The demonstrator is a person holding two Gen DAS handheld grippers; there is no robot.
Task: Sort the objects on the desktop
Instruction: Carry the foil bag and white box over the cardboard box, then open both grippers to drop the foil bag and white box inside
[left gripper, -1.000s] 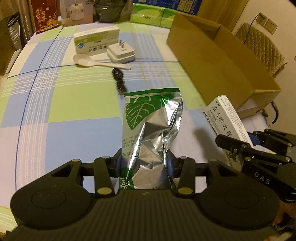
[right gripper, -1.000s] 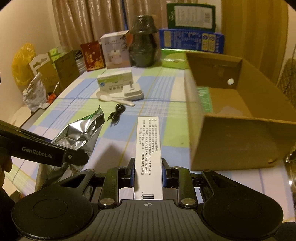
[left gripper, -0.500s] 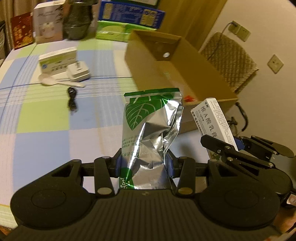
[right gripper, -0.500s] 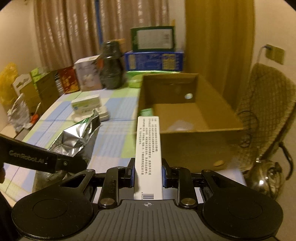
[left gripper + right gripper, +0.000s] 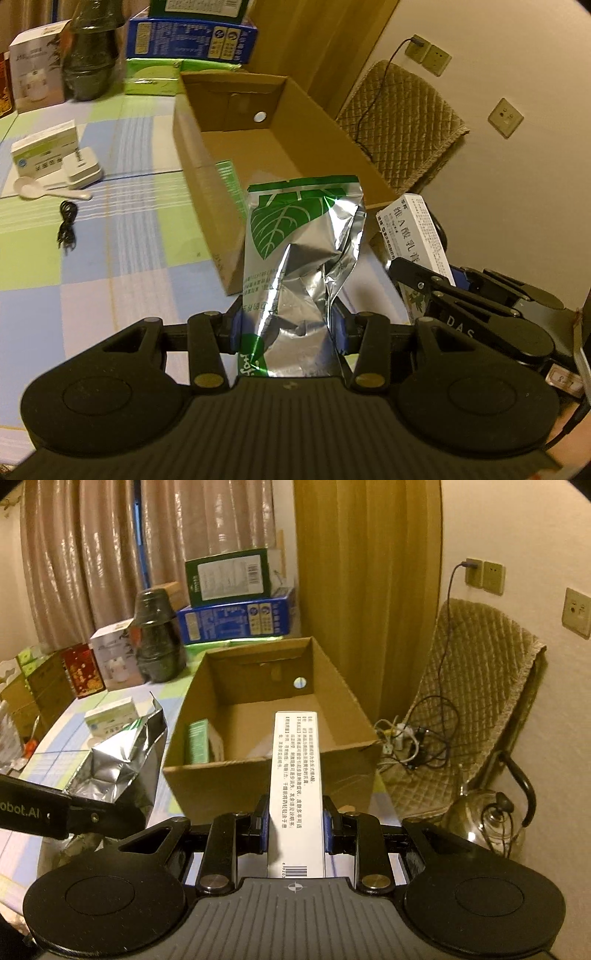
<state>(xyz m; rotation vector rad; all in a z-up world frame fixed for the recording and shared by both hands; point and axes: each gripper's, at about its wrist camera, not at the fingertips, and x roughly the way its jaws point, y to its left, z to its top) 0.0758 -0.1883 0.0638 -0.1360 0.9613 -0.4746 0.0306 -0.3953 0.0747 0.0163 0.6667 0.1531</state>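
Observation:
My left gripper point(image 5: 288, 328) is shut on a silver foil bag with a green leaf print point(image 5: 303, 258), held upright just short of the near wall of an open cardboard box point(image 5: 207, 177). My right gripper point(image 5: 295, 823) is shut on a long white medicine box point(image 5: 297, 786), its far end over the cardboard box's point(image 5: 258, 775) near wall. The bag point(image 5: 118, 764) shows at left in the right wrist view, the white box point(image 5: 413, 236) at right in the left wrist view. A green-and-white packet point(image 5: 197, 740) stands inside the box.
On the checked tablecloth point(image 5: 110, 221) at left lie a white spoon point(image 5: 40, 188), a white charger point(image 5: 81, 168), a small medicine box point(image 5: 44, 147) and a black cable point(image 5: 66, 225). Cartons and a dark jar point(image 5: 159, 642) stand at the back. A padded chair point(image 5: 476, 701) and a kettle point(image 5: 487, 819) are right.
Both grippers have risen and swung right toward the cardboard box, carrying the foil bag and the white box. The box's inside now shows in both views.

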